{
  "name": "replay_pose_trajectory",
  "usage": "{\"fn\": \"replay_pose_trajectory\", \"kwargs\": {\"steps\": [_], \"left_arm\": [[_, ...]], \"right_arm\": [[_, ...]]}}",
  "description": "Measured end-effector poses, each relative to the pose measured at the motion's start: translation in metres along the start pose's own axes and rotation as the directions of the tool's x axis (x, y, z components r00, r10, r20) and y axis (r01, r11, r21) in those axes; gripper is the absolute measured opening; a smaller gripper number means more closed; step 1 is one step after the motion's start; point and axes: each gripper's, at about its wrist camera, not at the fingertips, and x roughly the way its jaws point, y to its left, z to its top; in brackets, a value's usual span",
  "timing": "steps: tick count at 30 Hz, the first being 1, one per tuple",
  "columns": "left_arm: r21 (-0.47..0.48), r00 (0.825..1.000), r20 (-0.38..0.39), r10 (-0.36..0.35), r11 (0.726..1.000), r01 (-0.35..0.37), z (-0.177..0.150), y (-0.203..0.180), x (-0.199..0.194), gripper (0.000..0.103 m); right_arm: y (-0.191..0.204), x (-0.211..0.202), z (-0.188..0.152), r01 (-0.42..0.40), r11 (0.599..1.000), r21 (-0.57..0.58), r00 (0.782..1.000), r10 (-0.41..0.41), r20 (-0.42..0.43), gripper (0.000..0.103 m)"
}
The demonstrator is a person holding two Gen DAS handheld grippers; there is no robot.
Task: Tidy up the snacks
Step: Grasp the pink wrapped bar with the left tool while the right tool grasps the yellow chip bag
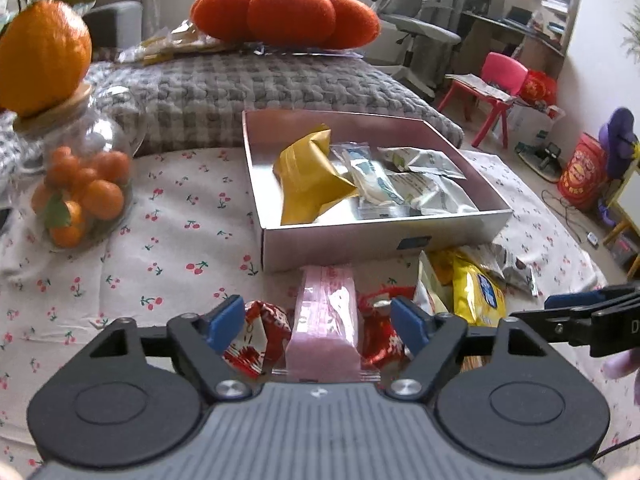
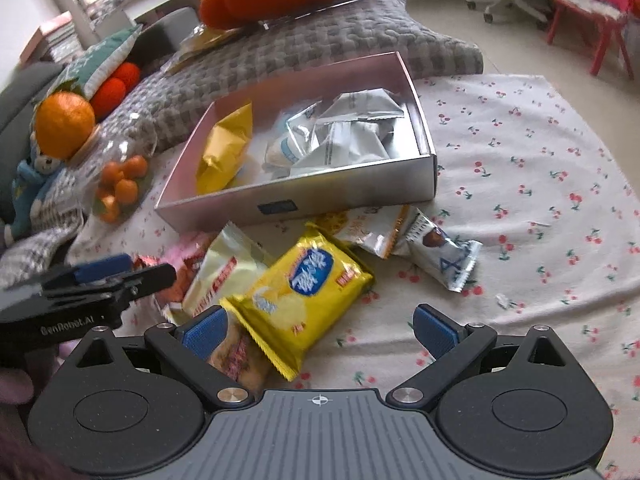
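Left gripper (image 1: 318,322) spread wide, straddling pink pack (image 1: 326,320), not clamped; right gripper (image 2: 318,330) gaping above yellow bag (image 2: 304,292); box (image 1: 380,242) just ahead; probably light, crinkly, slippery; pinch mid-body, gently.

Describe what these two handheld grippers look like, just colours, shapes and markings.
Both match: the left gripper and right gripper have black angular linkage arms, silver pivot screws, ribbed blue finger pads, round black discs and a grey ribbed body with a small crosshair mark. White "GenRobot.AI" lettering shows on the left one's side.
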Motion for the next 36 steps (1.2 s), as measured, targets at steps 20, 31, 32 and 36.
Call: {"fn": "replay_pose_trajectory", "kwargs": {"steps": [20,31,32,36], "left_arm": [[0.126,0.994,-0.105,0.02,0.992,-0.007,-0.002,0.008,-0.001,0.063],[0.197,0.997,-0.073,-0.028,0.98,0.042,0.003,-0.006,-0.007,0.059],[0.196,0.997,-0.072,-0.021,0.98,0.035,0.002,-0.007,-0.005,0.057],[0.191,0.997,-0.071,-0.006,0.981,0.02,0.003,-0.01,-0.008,0.05]], "right_arm": [[-0.008,0.019,-0.006,0.158,0.983,-0.091,0.987,-0.16,-0.014,0.1],[0.002,0.013,-0.005,0.089,0.976,-0.199,0.996,-0.092,-0.005,0.092],[0.003,0.013,-0.004,0.08,0.977,-0.2,0.996,-0.084,-0.011,0.089],[0.006,0.016,-0.007,0.075,0.973,-0.217,0.996,-0.082,-0.024,0.073]]}}
